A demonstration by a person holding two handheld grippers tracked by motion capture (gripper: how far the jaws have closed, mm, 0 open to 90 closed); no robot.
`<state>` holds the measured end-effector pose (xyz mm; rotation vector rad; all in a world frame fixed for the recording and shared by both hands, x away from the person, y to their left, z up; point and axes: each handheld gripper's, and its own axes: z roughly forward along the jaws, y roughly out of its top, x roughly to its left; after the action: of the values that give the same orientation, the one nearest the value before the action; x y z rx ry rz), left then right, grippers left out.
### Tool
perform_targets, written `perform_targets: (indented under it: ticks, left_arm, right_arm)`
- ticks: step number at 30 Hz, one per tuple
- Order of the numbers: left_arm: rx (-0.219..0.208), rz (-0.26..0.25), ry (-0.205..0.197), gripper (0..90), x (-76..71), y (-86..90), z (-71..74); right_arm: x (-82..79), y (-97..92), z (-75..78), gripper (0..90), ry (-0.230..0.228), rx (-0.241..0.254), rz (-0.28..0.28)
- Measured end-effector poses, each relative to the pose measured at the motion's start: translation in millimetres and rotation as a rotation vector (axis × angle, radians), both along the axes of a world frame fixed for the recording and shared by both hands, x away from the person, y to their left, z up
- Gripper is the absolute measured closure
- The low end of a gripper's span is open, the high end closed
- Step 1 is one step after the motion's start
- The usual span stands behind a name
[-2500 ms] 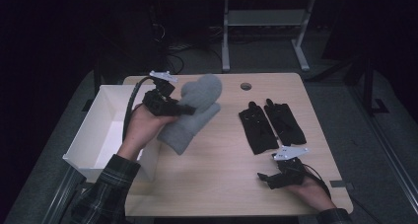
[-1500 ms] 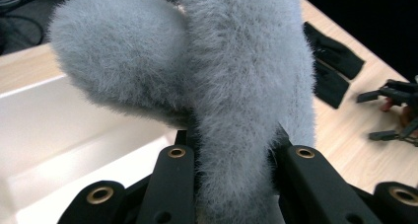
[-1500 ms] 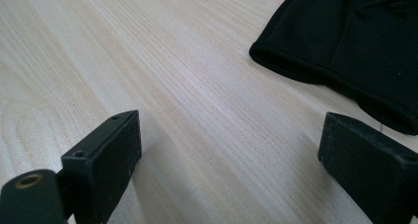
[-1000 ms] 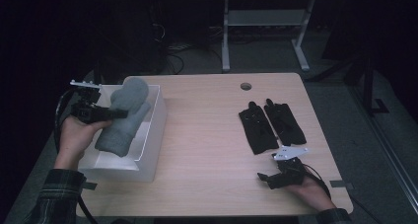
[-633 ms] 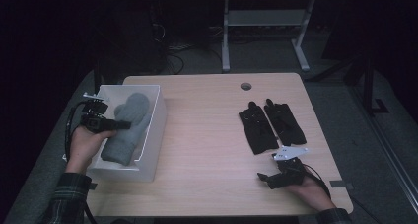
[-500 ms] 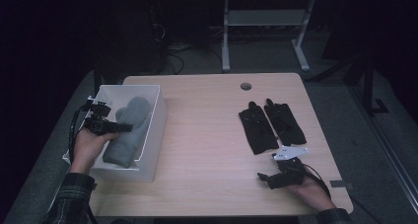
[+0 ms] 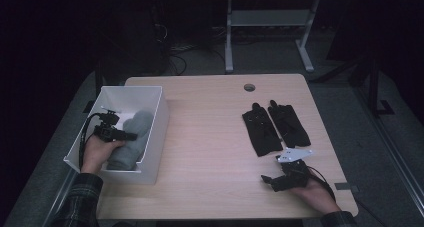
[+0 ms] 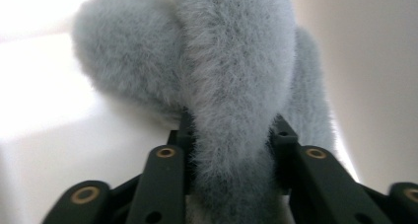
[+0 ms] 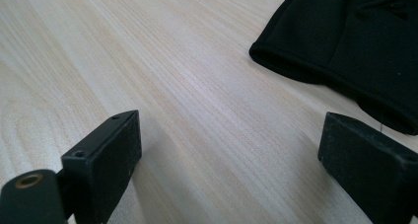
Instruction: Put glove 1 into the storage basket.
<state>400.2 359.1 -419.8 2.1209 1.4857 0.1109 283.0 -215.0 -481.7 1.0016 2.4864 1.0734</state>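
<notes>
**Grey mittens lowered into the white bin**

The left gripper (image 7: 131,135) is seen inside the white bin (image 7: 155,137), its jaws just opened further yet still flanking the fluffy grey mittens (image 7: 131,139), whose long pile fills the gap between them in the left gripper view (image 8: 231,110); whether the pads still press cannot be told. The right gripper (image 7: 267,179) is rested on the table (image 7: 210,132) with its jaws wide apart around bare wood, the cuff of the black gloves (image 9: 355,41) just beside them. The tabletop is pale, fine-grained wood; a dark room with a metal frame lies behind. Earlier the mittens were held aloft over the table; now they lie in the smooth-walled bin. The black gloves (image 7: 272,127) are flat and matte, side by side.
</notes>
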Motion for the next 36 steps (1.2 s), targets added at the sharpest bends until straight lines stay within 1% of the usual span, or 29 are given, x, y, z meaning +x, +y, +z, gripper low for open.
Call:
perform_targets:
  ticks: [2, 3, 7, 10, 11, 12, 14, 15, 16, 20, 22, 24, 26, 27, 28, 30, 31, 36]
  left_arm:
    - [0.011, 0.015, -0.008, 55.9, -0.5, -0.1, 1.1]
    - [0.011, 0.023, -0.014, 50.4, -0.6, 0.1, 1.8]
    - [0.025, 0.054, -0.078, 35.7, -2.6, 0.3, 10.3]
    - [0.032, 0.07, -0.117, 31.7, -3.4, 0.4, 20.5]
    - [0.032, 0.07, -0.117, 30.7, -3.4, 0.4, 20.5]
    - [0.031, 0.077, -0.148, 29.1, -4.1, 0.8, 29.2]
    - [0.024, 0.083, -0.177, 27.7, -5.4, 0.6, 38.7]
    - [0.024, 0.083, -0.177, 27.3, -5.4, 0.6, 38.7]
    - [0.01, 0.071, -0.199, 27.0, -7.0, -1.0, 47.9]
    - [-0.012, 0.04, -0.238, 25.8, -11.2, -8.5, 64.8]
    - [-0.033, 0.027, -0.256, 25.6, -13.6, -13.5, 72.5]
    - [-0.043, 0.007, -0.271, 25.4, -16.0, -19.7, 79.2]
    - [-0.05, -0.013, -0.282, 24.6, -17.9, -26.4, 84.8]
    - [-0.05, -0.013, -0.282, 24.5, -17.9, -26.4, 84.8]
    - [-0.062, -0.033, -0.29, 23.7, -19.2, -33.1, 89.6]
    - [-0.07, -0.051, -0.299, 21.9, -20.6, -39.9, 93.6]
    - [-0.072, -0.056, -0.304, 21.1, -21.4, -43.9, 95.3]
    - [-0.078, -0.12, -0.326, 17.4, -25.5, -64.8, 103.0]
  right_arm:
    - [0.0, 0.0, 0.0, 9.1, 0.0, 0.0, 0.0]
    - [0.0, 0.0, 0.0, 9.1, 0.0, 0.0, 0.0]
    - [0.0, 0.0, 0.0, 9.1, 0.0, 0.0, 0.0]
    - [0.0, 0.0, 0.0, 9.1, 0.0, 0.0, 0.0]
    - [0.0, 0.0, 0.0, 9.1, 0.0, 0.0, 0.0]
    - [0.0, 0.0, 0.0, 9.1, 0.0, 0.0, 0.0]
    - [0.0, 0.0, 0.0, 9.1, 0.0, 0.0, 0.0]
    - [0.0, 0.0, 0.0, 9.1, 0.0, 0.0, 0.0]
    - [0.0, 0.0, 0.0, 9.1, 0.0, 0.0, 0.0]
    - [0.0, 0.0, 0.0, 9.1, 0.0, 0.0, 0.0]
    - [0.0, 0.0, 0.0, 9.1, 0.0, 0.0, 0.0]
    - [0.0, 0.0, 0.0, 9.1, 0.0, 0.0, 0.0]
    - [0.0, 0.0, 0.0, 9.1, 0.0, 0.0, 0.0]
    - [0.0, 0.0, 0.0, 9.1, 0.0, 0.0, 0.0]
    - [0.0, 0.0, 0.0, 9.1, 0.0, 0.0, 0.0]
    - [0.0, 0.0, 0.0, 9.1, 0.0, 0.0, 0.0]
    - [0.0, 0.0, 0.0, 9.1, 0.0, 0.0, 0.0]
    - [0.0, 0.0, 0.0, 9.1, 0.0, 0.0, 0.0]
